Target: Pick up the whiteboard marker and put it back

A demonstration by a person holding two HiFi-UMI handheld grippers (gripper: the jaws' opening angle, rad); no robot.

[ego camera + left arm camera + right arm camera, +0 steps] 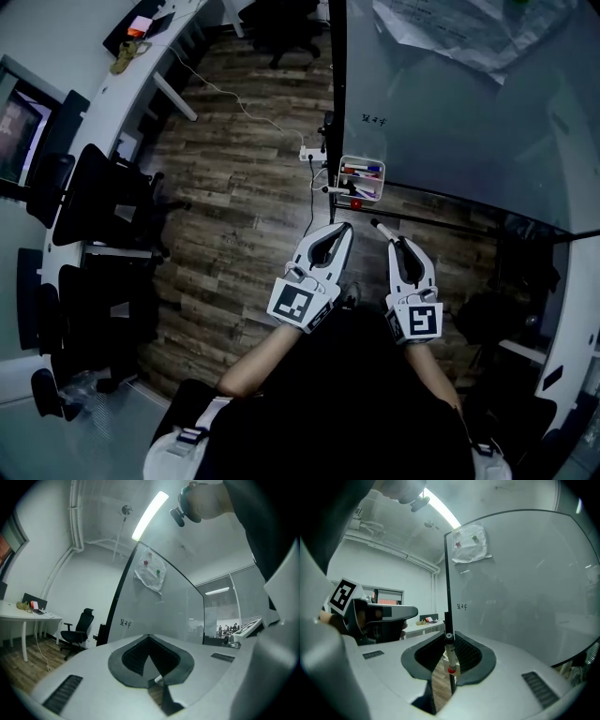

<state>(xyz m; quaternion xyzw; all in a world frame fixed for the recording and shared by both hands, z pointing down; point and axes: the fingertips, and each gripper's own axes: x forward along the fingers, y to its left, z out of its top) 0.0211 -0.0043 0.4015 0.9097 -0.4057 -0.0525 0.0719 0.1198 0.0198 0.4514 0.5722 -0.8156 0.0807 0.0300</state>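
Now, head view: the right gripper (389, 236) clamps the whiteboard marker (377, 226) just short of the tray (343, 178) at the whiteboard's (450, 122) lower left corner. Left gripper view: the left gripper (149, 639) is pinched closed with nothing in it. Right gripper view: that grip looks thin, so the marker could pivot, clip the tray's rim and drop.

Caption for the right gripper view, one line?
Right claw shut on a whiteboard marker, facing the whiteboard.

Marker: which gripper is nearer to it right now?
Right. The right gripper is shut on the marker, which sticks out past its jaws toward the whiteboard. The left gripper, shut and empty, is beside it on the left, not touching.
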